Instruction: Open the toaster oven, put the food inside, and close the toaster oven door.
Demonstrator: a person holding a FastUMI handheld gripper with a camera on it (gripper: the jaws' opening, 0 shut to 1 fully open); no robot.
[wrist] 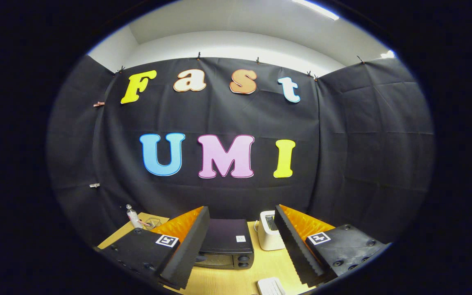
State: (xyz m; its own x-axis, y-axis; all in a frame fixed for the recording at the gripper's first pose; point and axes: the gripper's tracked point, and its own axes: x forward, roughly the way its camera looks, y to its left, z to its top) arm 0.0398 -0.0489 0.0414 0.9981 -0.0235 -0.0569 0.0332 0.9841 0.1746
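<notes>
A black toaster oven [225, 245] stands on the wooden table [228, 280], beyond and between my fingers, nearer the left one. Its door looks closed, with two knobs at the front right corner. My gripper [242, 215] is held well above the table, open, with nothing between its fingers. The left finger [187, 246] covers the oven's left side. A small white ridged object [271, 286] lies on the table below the gap, near the right finger [297, 246]; I cannot tell what it is.
A white pop-up toaster [269, 230] stands just right of the oven, partly behind the right finger. At the table's far left are a small bottle [133, 216] and a little wire basket [152, 223]. Black cloth walls close the booth behind and at both sides.
</notes>
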